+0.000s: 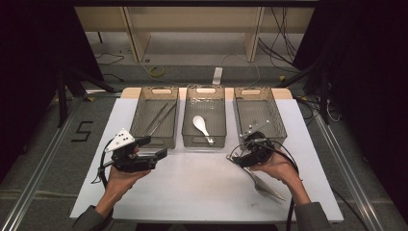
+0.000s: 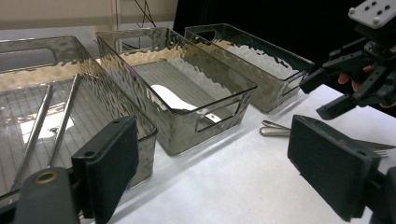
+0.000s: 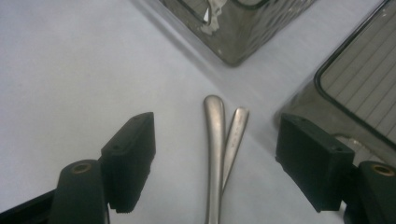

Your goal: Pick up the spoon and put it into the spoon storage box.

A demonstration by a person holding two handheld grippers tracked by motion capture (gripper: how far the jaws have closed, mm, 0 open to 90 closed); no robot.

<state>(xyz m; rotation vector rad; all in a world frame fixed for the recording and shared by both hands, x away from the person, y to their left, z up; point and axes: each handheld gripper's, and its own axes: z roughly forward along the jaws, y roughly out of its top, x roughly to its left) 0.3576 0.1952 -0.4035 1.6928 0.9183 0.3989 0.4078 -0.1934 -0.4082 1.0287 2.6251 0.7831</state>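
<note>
Roughly, left to right across the high view:

Item 1. Left claw (image 1: 156, 147), lower left of frame, hanging above the bench (image 1: 202, 192); jaws spread wide, nothing between them, touching nothing. Risk judged slight: it sat just in front of the left bin (image 1: 139, 126), so a forward drift could have knocked the near wall.

Item 2. Left bin, upper left, held a pair of long metal tongs (image 1: 159, 119). Middle bin (image 1: 190, 132) held a white spoon (image 1: 201, 125).

Item 3. Two metal utensil handles (image 3: 219, 140), lying on the bench right of centre in front of the right bin (image 1: 276, 126), ends side by side and touching; fork tines showed at the far right of the left gripper view.

Item 4. Right claw (image 1: 240, 161), lower right, poised over those handles; jaws spread wide, pads clear of the metal on both sides, holding nothing. Risks judged: closing there could have pinched both handles together, or caught only one and skewed the other; thin, smooth metal lying flat could have slipped from the pads; the outer jaw stood near the right bin's corner and could have struck it.
</note>
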